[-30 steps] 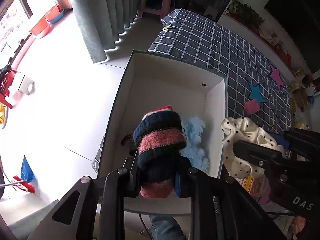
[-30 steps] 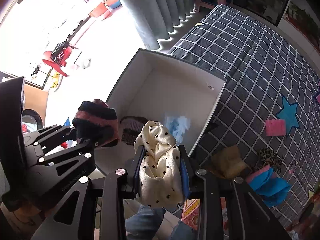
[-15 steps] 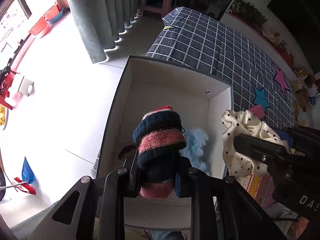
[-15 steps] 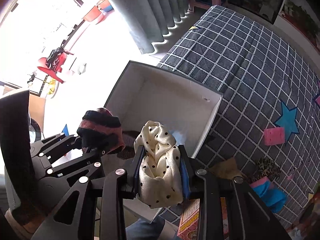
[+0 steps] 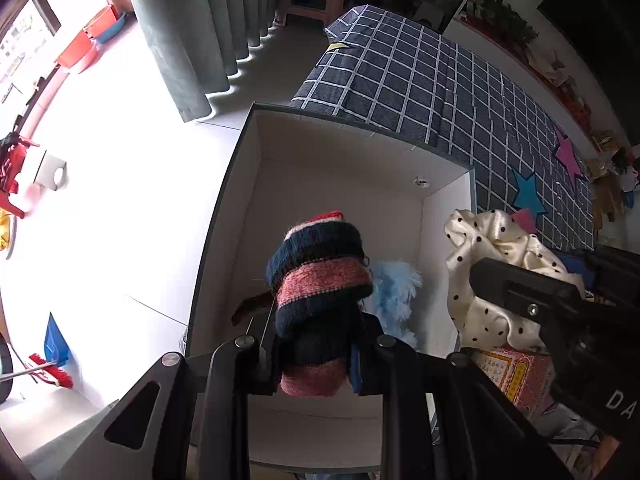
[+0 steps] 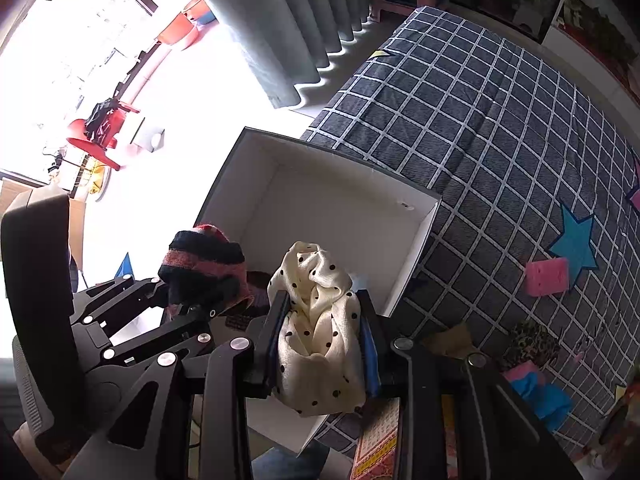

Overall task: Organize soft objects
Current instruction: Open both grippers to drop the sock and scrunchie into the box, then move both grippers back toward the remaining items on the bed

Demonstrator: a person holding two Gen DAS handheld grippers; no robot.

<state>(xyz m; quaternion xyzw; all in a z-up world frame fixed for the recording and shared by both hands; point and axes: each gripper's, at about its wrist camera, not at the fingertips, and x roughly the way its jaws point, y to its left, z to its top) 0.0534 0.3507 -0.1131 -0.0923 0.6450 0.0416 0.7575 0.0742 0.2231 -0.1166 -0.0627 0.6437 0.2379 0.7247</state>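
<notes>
My left gripper is shut on a striped navy, pink and red knit piece, held above the near end of an open white box. A light blue fluffy item and a dark brown item lie inside the box. My right gripper is shut on a cream polka-dot cloth, held over the box's near right rim. The cloth and the knit piece each show in the other wrist view.
The box stands on the floor against a bed with a dark grid-check cover. On the cover lie star patches, a pink sponge, a leopard-print item and blue cloth. Grey curtains hang beyond.
Both grippers have drawn back and up from the box, which now looks smaller and farther. Both still hold their items.
</notes>
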